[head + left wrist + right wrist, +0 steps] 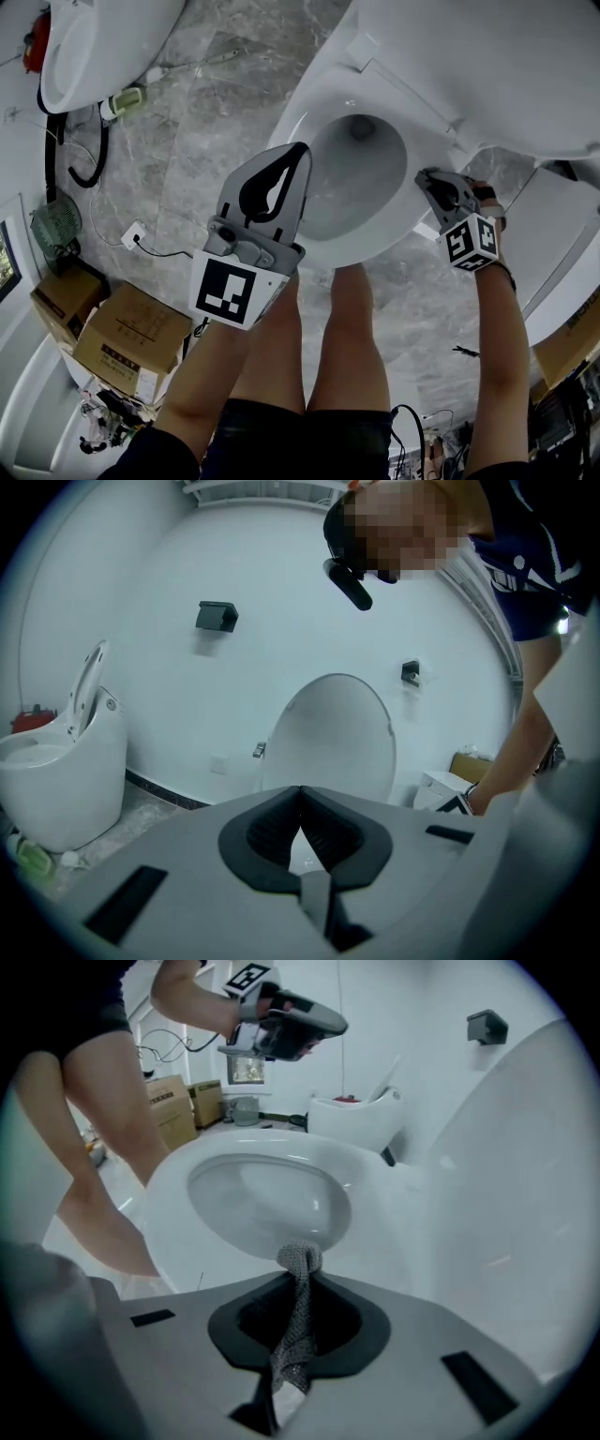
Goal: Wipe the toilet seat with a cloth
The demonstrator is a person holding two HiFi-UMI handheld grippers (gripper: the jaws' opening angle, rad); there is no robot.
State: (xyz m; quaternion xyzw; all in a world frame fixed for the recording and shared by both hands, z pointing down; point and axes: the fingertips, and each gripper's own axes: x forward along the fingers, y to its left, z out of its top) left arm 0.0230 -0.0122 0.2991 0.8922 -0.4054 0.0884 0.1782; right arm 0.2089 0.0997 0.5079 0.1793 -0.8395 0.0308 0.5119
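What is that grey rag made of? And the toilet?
The cloth looks like grey knitted or mesh fabric: a fine grid texture shows. The toilet looks like glazed white ceramic, smooth with shiny highlights, though it might be plastic.

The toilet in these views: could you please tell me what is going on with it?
A person stands with a gripper in each hand. The right gripper is shut on a grey cloth, whose tip is at the toilet seat edge. The left gripper is shut and empty, held above the bowl. The lid is up.
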